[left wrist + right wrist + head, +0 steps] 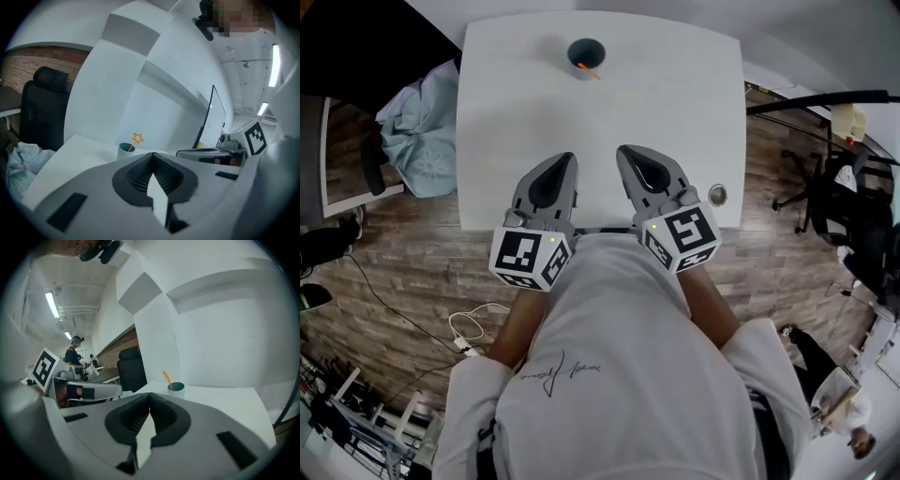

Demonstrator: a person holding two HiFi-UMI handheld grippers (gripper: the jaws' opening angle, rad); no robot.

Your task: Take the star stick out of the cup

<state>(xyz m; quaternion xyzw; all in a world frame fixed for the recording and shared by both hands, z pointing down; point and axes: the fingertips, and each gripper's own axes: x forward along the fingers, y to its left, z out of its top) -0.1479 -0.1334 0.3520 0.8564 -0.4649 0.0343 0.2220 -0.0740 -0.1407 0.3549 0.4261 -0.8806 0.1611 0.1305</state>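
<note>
A teal cup (585, 56) stands near the far edge of the white table (675, 103), and an orange star stick (589, 70) leans out of it. In the left gripper view the cup (125, 149) sits far ahead with the star (137, 138) above its rim. The right gripper view shows the cup (176, 390) and the stick (167, 378) edge-on. My left gripper (565, 157) and right gripper (625, 150) hover side by side over the table's near edge, well short of the cup. Both are shut with nothing between their jaws.
A light-blue cloth (422, 127) lies on a seat left of the table. A round metal grommet (717, 195) sits at the table's near right corner. Black office chairs (853, 206) stand at the right. White cables (469, 328) lie on the wood floor.
</note>
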